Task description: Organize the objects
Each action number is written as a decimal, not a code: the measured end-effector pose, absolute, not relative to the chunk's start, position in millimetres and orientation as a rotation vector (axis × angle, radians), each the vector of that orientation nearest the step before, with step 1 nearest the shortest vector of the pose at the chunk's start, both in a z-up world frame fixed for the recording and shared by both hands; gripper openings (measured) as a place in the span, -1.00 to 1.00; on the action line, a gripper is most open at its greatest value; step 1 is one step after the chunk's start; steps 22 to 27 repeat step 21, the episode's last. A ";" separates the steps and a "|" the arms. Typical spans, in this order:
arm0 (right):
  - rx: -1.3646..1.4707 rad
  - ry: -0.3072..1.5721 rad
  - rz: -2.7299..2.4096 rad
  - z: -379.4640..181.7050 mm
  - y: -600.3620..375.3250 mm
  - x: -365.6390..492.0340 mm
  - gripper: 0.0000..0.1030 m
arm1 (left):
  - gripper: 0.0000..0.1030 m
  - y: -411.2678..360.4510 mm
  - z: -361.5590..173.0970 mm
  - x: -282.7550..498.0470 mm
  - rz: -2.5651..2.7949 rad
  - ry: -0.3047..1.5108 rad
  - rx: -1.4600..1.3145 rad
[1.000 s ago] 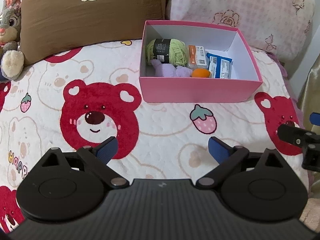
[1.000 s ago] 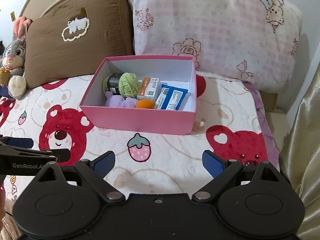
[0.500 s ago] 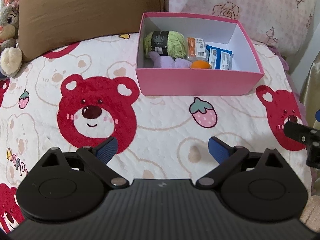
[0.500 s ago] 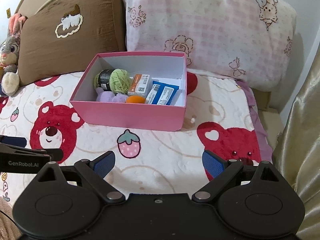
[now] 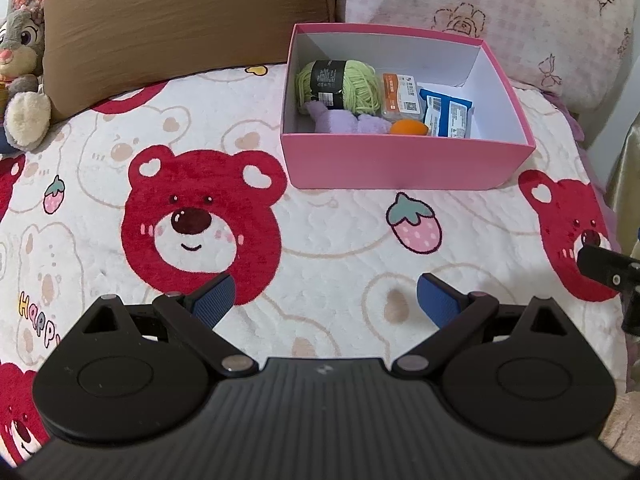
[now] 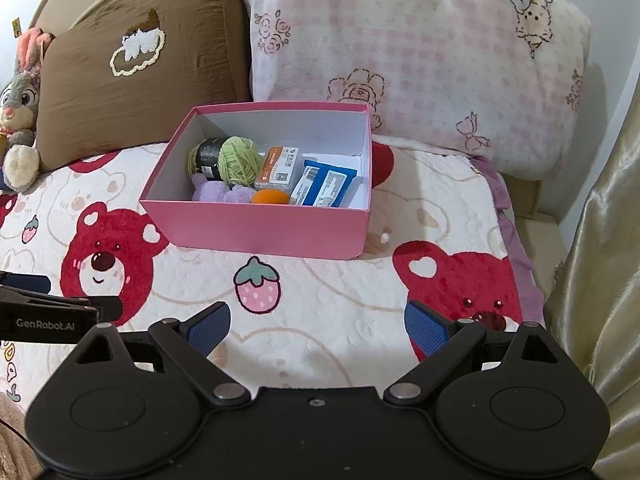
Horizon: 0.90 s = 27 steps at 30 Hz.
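Note:
A pink box point(image 5: 404, 166) point(image 6: 260, 228) sits on the bear-print bedspread near the pillows. Inside lie a green yarn ball point(image 5: 340, 86) point(image 6: 236, 160), a purple plush piece point(image 5: 344, 122) point(image 6: 216, 194), an orange object point(image 5: 408, 128) point(image 6: 270, 197), an orange-and-white packet point(image 5: 402, 98) point(image 6: 280, 168) and a blue packet point(image 5: 446, 114) point(image 6: 324, 184). My left gripper point(image 5: 324, 304) is open and empty above the bedspread, well short of the box. My right gripper point(image 6: 316, 326) is open and empty, also short of the box.
A brown pillow point(image 5: 180, 16) point(image 6: 132, 60) and a pink checked pillow point(image 5: 492, 12) point(image 6: 420, 48) stand behind the box. A grey rabbit plush point(image 5: 20, 60) point(image 6: 18, 108) sits at the far left. A gold curtain point(image 6: 600, 260) hangs at the right edge of the bed.
Both grippers have drawn back from the box and risen a little. Their jaws stay open. The box's contents have not moved.

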State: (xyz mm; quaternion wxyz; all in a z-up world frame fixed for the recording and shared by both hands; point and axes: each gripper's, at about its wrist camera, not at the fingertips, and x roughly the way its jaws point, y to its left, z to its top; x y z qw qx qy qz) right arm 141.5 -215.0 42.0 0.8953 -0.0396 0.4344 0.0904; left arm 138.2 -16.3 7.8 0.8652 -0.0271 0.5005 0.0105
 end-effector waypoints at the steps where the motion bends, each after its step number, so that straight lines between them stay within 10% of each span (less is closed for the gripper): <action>1: -0.080 0.900 0.187 41.9 -215.9 141.7 0.86 | 0.92 -16.3 7.8 138.1 0.022 1.047 -0.057; 27: -0.080 0.898 0.187 42.0 -216.3 140.0 0.86 | 0.96 -16.9 10.4 136.0 0.017 1.036 -0.058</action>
